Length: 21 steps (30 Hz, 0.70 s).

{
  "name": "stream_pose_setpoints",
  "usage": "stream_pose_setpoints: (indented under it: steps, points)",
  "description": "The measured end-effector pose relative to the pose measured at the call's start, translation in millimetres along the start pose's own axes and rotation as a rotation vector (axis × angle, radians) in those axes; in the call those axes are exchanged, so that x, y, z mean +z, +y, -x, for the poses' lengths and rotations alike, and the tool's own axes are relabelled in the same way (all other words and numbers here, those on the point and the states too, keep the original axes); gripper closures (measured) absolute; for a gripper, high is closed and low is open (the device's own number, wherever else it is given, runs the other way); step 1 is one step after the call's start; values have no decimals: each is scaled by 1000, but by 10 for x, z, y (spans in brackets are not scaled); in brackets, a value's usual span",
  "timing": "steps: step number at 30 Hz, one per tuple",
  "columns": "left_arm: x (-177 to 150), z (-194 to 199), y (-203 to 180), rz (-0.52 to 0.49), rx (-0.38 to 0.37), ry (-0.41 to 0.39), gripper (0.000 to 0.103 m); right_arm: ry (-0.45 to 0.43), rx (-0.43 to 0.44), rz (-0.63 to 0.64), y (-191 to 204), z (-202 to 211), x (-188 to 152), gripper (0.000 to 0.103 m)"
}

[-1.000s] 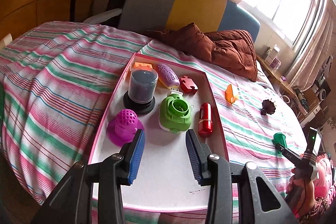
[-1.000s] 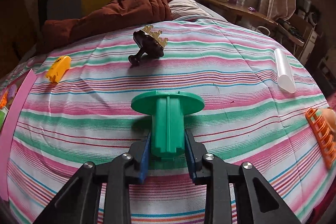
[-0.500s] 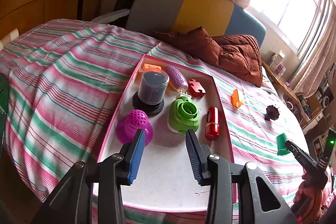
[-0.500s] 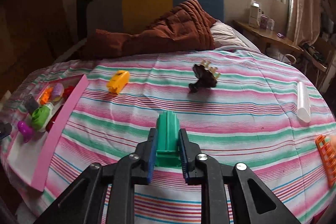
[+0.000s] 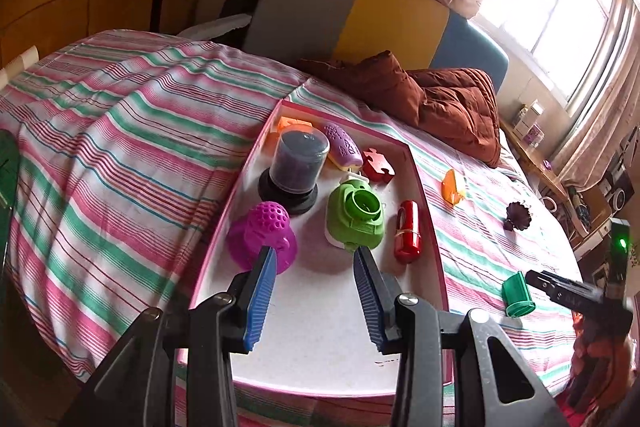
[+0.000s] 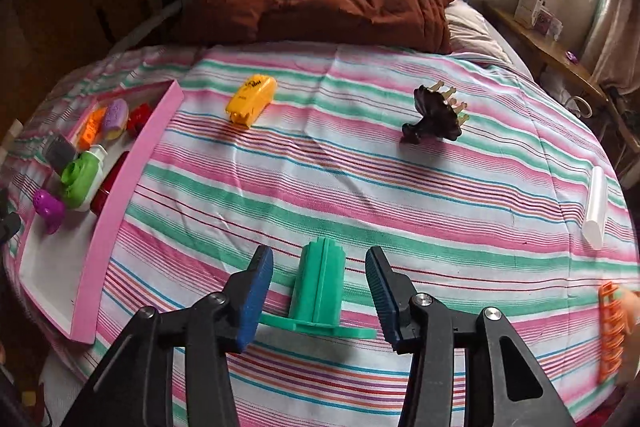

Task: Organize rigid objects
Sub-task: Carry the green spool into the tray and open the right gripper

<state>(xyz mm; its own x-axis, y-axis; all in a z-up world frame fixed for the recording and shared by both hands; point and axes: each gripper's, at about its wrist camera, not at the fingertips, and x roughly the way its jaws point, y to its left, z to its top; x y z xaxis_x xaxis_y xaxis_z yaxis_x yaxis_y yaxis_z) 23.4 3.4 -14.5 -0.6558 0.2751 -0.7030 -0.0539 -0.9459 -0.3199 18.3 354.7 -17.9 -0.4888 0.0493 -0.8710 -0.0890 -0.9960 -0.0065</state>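
Observation:
A green plastic spool (image 6: 320, 283) stands on its flat flange on the striped bedsheet. It sits between the jaws of my right gripper (image 6: 318, 259), which are opening, and neither blue pad touches it. The left wrist view shows the same spool (image 5: 518, 293) at the far right. My left gripper (image 5: 314, 255) hangs open and empty over the near end of the pink-rimmed white tray (image 5: 320, 347). The tray holds a purple dotted dome (image 5: 262, 231), a green round piece (image 5: 356, 213), a red cylinder (image 5: 408, 231) and a dark jar (image 5: 298, 163).
Loose on the sheet lie a yellow toy (image 6: 250, 99), a dark clip with gold teeth (image 6: 434, 115) and a white tube (image 6: 596, 207). An orange rack (image 6: 610, 331) lies at the right edge beside a hand. A brown blanket (image 6: 340, 3) is heaped at the headboard.
My right gripper was shut on the green spool and carried it closer to the tray. Its jaws have now parted and the spool stands free. The left gripper has barely moved.

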Motion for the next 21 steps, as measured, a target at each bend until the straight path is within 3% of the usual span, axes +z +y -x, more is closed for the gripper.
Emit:
stream_pose_setpoints:
  steps: [2, 4, 7, 10, 13, 21]
  points:
    - [-8, -3, -16, -5, -5, 4, 63, 121, -7, 13, -5, -184, 99, 56]
    - [-14, 18, -23, -10, -5, -2, 63, 214, -12, 5, -36, -373, 140, 70]
    - [-9, 57, 0, -3, -7, -12, 63, 268, 12, -45, -123, -483, 133, 73]
    - [-2, 81, 61, 18, 1, -25, 63, 214, 100, -106, -158, -288, 130, 73]
    - [7, 60, 126, 49, 4, -20, 63, 134, 141, -89, -18, -34, 128, 73]
    - [7, 74, 186, 55, 13, -15, 63, -121, 240, 102, 970, 388, 298, 73]
